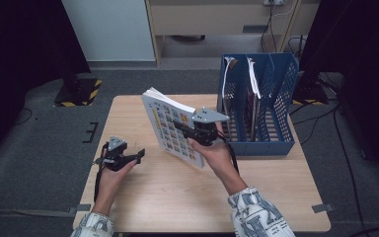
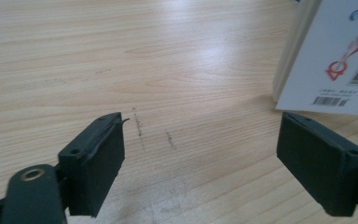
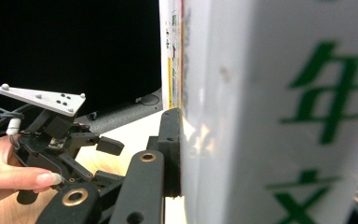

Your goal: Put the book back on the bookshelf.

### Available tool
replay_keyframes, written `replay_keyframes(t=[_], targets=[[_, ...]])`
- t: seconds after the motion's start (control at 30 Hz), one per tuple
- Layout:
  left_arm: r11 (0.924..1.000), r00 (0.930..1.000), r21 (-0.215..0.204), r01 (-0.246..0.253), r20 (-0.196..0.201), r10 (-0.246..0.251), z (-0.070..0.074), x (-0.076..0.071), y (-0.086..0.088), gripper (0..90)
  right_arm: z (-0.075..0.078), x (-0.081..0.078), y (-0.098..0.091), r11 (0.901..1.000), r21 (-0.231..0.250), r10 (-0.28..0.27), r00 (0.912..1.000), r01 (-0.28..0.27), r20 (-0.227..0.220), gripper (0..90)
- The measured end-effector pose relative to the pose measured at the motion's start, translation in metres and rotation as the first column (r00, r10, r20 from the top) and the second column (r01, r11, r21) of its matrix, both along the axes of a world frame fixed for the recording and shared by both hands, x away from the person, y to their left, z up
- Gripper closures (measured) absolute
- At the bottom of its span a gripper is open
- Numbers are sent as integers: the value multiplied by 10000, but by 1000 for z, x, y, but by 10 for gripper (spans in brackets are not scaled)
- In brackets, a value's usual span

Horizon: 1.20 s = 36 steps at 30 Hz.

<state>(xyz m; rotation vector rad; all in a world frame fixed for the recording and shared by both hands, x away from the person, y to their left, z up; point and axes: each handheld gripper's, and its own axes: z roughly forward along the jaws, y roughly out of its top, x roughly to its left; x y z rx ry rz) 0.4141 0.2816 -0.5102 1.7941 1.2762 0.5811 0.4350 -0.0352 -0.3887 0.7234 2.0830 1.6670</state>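
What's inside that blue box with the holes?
The blue file rack holds two upright books: one in the left slot, another in the middle. The right slot looks empty. Their lower parts and covers are hidden by the mesh walls.

Large green characters 年 and 文 on the book [image 3: 279, 116] cover, barcode on its back, digits unreadable

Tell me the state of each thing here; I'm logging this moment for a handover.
book: closed, tilted, held up off the table
right gripper: shut on the book
left gripper: open, nothing between its jaws, apart from the book
blue file rack: upright on the table, two books standing in its slots
table: bare wood in front of the person
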Motion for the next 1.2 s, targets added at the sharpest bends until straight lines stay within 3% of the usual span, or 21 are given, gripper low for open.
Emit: replay_keyframes(t=[0.33, 1.2], targets=[[9996, 9999, 268, 58, -109, -55, -2, 1, -1, 125, 6, -4, -8, 9999, 0, -115, 9998, 115, 160, 740], [9992, 9997, 367, 131, -206, -124, -4, 1, -3, 123, 18, -17, -26, 9998, 79, -160, 9994, 158, 309, 740]])
